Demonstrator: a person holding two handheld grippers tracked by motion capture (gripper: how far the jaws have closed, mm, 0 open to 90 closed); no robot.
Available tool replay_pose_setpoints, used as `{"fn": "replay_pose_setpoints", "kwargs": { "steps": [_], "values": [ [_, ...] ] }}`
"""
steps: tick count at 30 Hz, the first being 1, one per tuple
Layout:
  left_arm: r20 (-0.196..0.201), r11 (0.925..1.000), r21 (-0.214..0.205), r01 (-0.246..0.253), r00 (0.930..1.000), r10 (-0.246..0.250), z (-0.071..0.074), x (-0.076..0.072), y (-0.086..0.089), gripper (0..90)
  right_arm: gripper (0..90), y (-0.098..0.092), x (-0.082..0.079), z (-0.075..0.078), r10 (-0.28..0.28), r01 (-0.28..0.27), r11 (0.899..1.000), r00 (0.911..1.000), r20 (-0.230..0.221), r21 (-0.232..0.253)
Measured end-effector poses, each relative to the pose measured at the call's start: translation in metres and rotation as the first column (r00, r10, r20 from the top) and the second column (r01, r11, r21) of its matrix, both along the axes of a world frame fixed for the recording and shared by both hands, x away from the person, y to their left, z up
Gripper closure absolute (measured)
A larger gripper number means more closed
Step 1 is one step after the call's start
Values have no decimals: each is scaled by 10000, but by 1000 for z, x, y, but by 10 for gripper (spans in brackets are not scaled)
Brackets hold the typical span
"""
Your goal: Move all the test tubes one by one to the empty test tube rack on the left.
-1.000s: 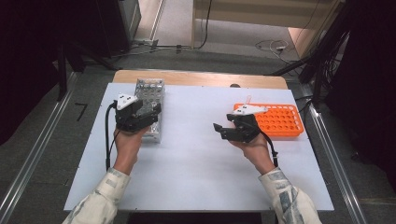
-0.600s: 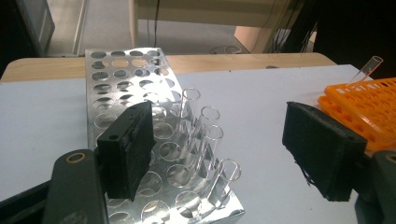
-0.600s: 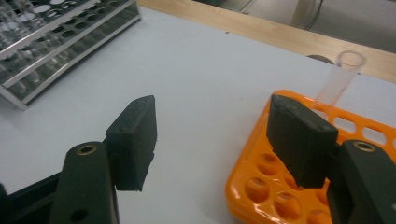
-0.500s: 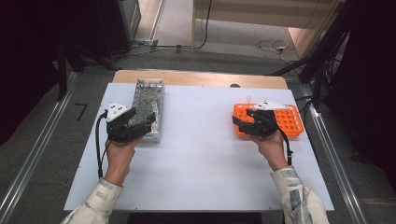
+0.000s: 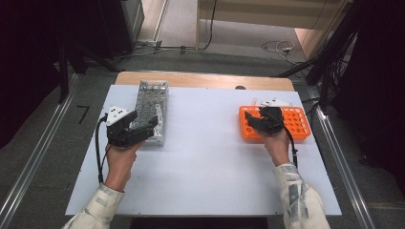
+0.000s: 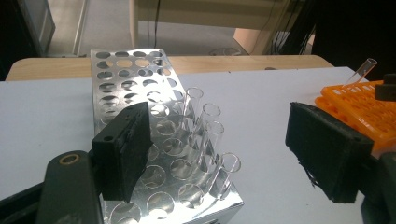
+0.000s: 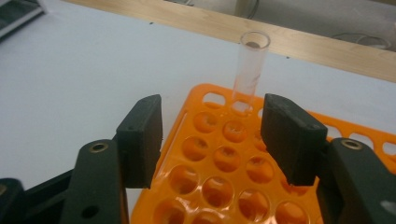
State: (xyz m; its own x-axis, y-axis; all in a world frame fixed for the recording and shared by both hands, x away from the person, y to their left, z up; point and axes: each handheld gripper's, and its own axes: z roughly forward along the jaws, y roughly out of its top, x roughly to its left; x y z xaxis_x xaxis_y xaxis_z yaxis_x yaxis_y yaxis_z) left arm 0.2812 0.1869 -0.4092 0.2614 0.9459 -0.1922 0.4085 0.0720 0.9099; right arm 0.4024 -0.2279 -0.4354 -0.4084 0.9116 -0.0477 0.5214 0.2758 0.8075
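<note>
Tongs (image 7: 210, 135) gape over orange rack (image 7: 224, 186) edge, tube (image 7: 250, 65) beyond

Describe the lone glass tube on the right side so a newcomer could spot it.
Start at the orange rack on the table's right side, under the right gripper. At its far left corner stands one clear test tube, open end up. Every other hole showing in that rack is empty.

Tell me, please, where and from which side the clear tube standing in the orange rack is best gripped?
Grip the clear tube on its bare wall just under the open rim, well above the orange rack. It stands alone and nearly upright at the rack's far corner, so coming in level from the near side, one pad on each flank, probably suits the right gripper.
</note>
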Motion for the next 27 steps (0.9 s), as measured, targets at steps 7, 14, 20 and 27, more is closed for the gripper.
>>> {"fn": "replay_pose_setpoints", "kwargs": {
  "steps": [7, 14, 20, 27],
  "values": [
    [-34, 10000, -23, 20, 10000, -20, -1, 0, 1, 225, 438, 0, 25, -5, -541, 540, 9985, 9985, -97, -83],
    [-12, 10000, -58, 11, 10000, -11, -1, 0, 1, 226, 538, -1, 40, -12, -717, 711, 9972, 9972, -220, -244],
    [-63, 10000, -50, 30, 10000, -30, -2, 1, 1, 226, 586, 0, 48, -16, -769, 767, 9970, 9966, -279, -81],
    [-76, 10000, -69, 22, 10000, -22, -2, 1, 1, 227, 715, 4, 50, -16, -705, 701, 9974, 9971, -270, -182]
  ]
}}
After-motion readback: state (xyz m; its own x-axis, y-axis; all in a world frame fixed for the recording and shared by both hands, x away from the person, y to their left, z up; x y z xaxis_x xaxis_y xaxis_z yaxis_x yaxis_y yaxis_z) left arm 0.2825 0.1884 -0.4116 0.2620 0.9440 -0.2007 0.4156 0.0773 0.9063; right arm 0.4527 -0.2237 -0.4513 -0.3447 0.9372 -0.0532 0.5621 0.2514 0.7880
